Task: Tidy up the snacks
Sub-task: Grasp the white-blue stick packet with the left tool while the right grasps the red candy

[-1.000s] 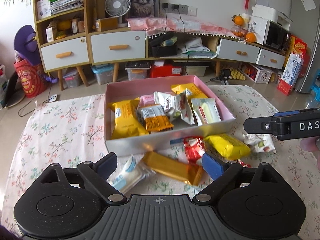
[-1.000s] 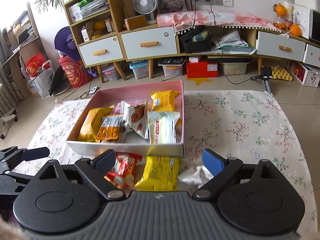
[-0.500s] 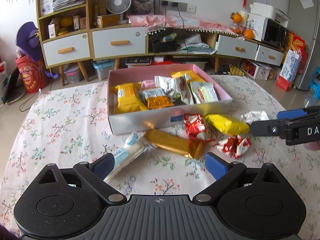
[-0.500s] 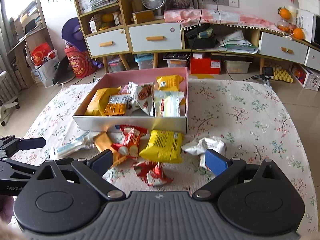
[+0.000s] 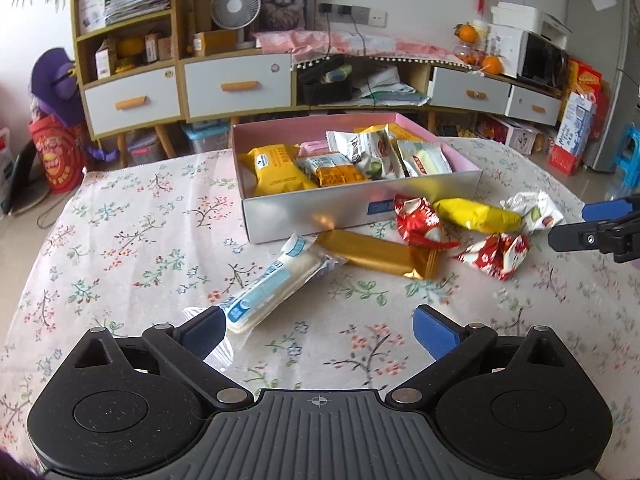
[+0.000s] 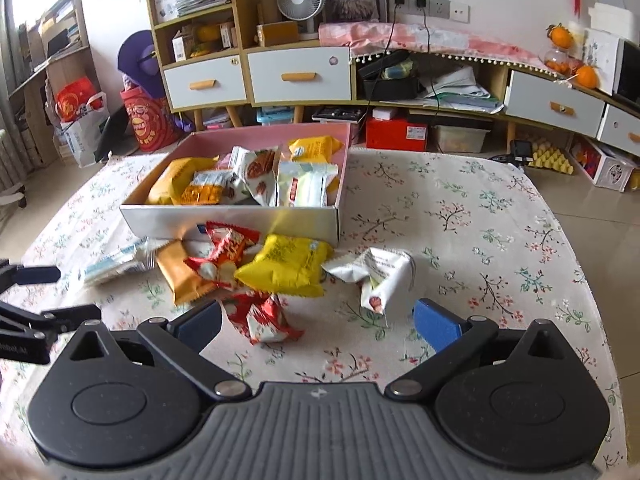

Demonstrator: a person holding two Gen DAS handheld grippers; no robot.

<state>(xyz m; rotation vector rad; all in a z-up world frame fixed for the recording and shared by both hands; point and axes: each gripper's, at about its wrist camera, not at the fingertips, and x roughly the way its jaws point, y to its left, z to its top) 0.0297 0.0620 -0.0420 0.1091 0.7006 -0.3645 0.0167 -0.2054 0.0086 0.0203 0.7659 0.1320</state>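
Floral tablecloth (image 5: 120,240) covers the table, with a wooden cabinet of white drawers (image 5: 236,84) and a small white fan (image 5: 235,5) against the far wall. A pink-lined box (image 5: 360,204) sits at the far middle of the cloth, already holding several snack packs, among them a yellow packet (image 5: 276,170) at its left end. Six loose snacks lie on the cloth just near of the box: a white-and-blue wrapped bar (image 5: 272,280) at the left, a gold bar (image 5: 376,254) touching it, a red-and-white pack (image 5: 420,224), a yellow pack (image 5: 476,214), a crumpled white pack (image 5: 534,210) at the right, and a second red-and-white pack (image 5: 496,254) nearer. The left gripper (image 5: 318,328) is spread wide and its jaws are opening; the near end of the white-and-blue bar lies just beside its left pad, not pinched. The right gripper (image 6: 318,320) is likewise spread, jaws opening, with the nearer red-and-white pack (image 6: 260,316) between the fingers but not gripped.
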